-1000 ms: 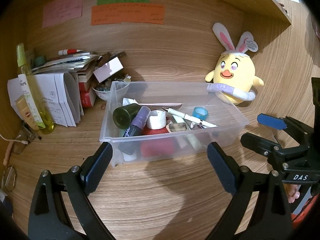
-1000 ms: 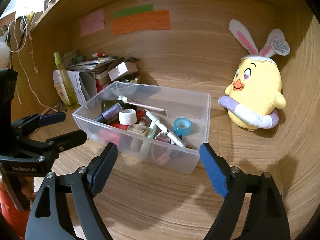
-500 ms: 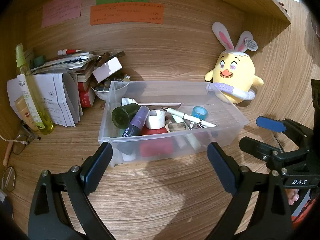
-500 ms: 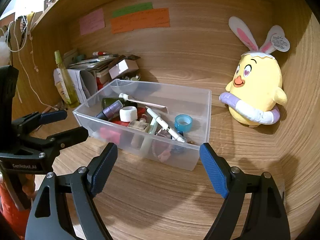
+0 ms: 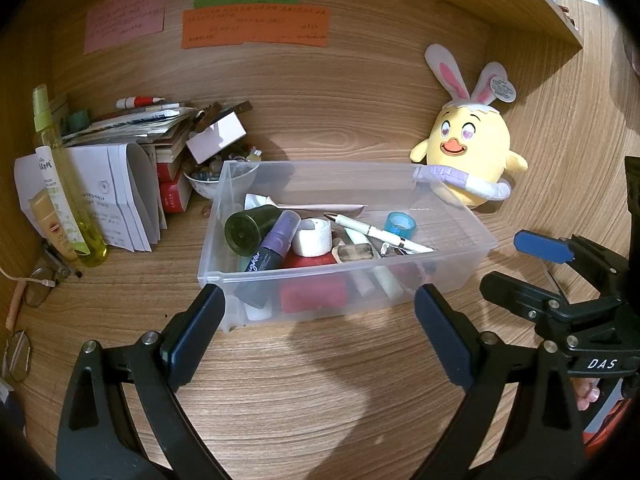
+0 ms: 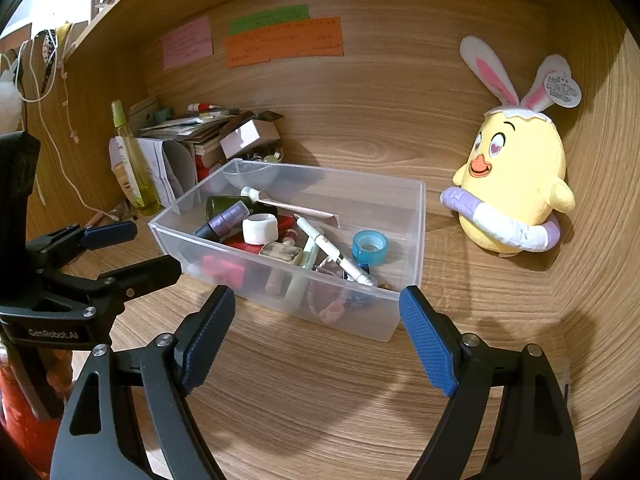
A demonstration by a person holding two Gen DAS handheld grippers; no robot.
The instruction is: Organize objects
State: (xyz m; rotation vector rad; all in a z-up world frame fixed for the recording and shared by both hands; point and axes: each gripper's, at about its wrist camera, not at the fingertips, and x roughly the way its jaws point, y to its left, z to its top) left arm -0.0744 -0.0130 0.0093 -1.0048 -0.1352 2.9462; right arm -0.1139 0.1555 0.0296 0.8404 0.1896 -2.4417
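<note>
Both my claws hang empty over the tabletop (image 5: 320,392), short of the clear plastic bin (image 5: 452,280): left claw (image 5: 316,336) jaws wide apart, right claw (image 6: 316,336) same. Bin sits at 12 o'clock, crammed with a white tape roll (image 5: 313,232), blue tape roll (image 6: 370,247), pen (image 6: 334,249), purple-capped bottle (image 5: 272,246). I judge this is the pre-grasp pause; next move needs picking one item and dropping in past the bin's near wall. Left view alone shows eyeglasses (image 5: 38,286) at 9 o'clock; right view alone shows hanging cords (image 6: 46,68) at 10 o'clock.
</note>
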